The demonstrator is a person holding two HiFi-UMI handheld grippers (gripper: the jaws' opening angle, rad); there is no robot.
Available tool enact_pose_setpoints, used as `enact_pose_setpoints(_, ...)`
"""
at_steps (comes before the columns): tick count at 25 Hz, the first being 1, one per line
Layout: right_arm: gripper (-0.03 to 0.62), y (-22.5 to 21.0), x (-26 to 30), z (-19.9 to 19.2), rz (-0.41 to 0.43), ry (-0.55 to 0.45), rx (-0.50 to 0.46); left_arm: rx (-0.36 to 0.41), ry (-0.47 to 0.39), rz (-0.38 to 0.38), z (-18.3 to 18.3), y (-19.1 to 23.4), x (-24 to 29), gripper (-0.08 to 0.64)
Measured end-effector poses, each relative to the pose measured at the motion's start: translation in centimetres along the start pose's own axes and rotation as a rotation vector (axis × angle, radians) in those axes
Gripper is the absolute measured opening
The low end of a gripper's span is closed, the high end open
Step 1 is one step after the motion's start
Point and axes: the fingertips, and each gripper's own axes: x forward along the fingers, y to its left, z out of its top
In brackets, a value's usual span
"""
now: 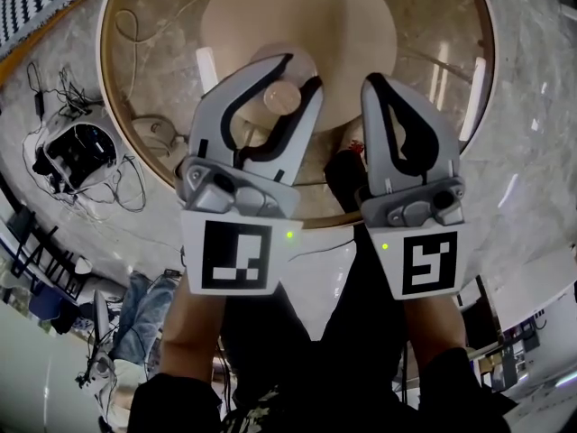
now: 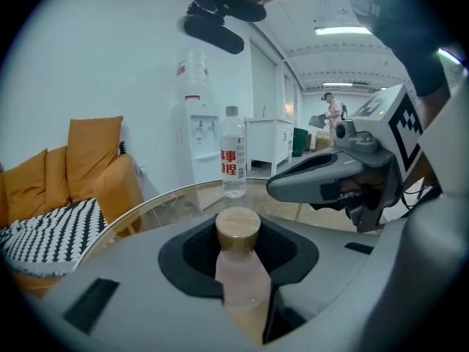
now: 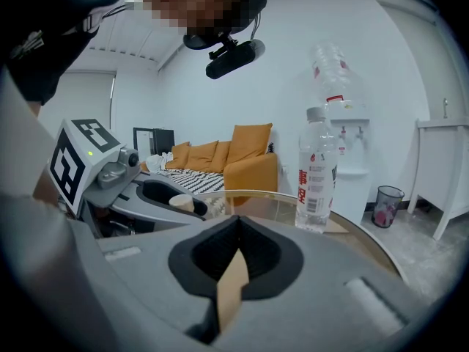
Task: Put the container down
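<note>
Container (image 2: pixel 238 249), small, wooden cap: gripped in left tool (image 1: pixel 301 70) over the glass desk (image 1: pixel 433 52), on the near side of the water bottle (image 2: pixel 233 152); base contact hidden.
Risk: release before the base sits flat would likely tip or roll it on the glass.
Left tool: partly spread, pads clamping the container body.
Right tool (image 3: pixel 234 251): clenched, empty.

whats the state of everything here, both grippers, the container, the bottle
left gripper: shut on the container
right gripper: shut, nothing between its jaws
container: upright, wooden lid on, held over the glass table
water bottle: upright, capped, standing on the table
</note>
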Motion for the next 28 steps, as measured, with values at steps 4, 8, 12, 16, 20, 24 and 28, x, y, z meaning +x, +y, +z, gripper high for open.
enact_pose_setpoints(4,-0.005,-0.5,0.3,-0.4,-0.005,0.006,-0.003,-0.005,-0.002,-0.009,-0.3,-0.2,0.4,0.133)
enact_pose_setpoints(8,-0.005,-0.4,0.6,-0.9,0.005,0.012,-0.008,-0.002,-0.004,-0.022,-0.8,-0.2,0.5,0.133)
enact_pose_setpoints(12,-0.005,-0.3,0.8,-1.4,0.012,0.021,-0.013,-0.024,-0.026,-0.027,-0.8,-0.1,0.5,0.133)
enact_pose_setpoints(16,-0.005,0.4,1.3,-1.4,0.023,0.023,-0.014,-0.029,-0.047,-0.035,-1.0,0.2,0.3,0.135)
enact_pose_setpoints(20,-0.005,0.9,1.5,-1.6,0.03,0.032,-0.012,-0.016,-0.067,-0.037,-0.7,0.2,0.2,0.143)
enact_pose_setpoints(24,-0.005,1.0,1.4,-1.3,0.03,0.032,-0.011,-0.021,-0.068,-0.037,-0.5,0.4,0.3,0.198)
enact_pose_setpoints(28,-0.005,1.1,1.3,-1.1,0.031,0.039,-0.013,-0.024,-0.069,-0.038,-0.3,0.5,-0.2,0.206)
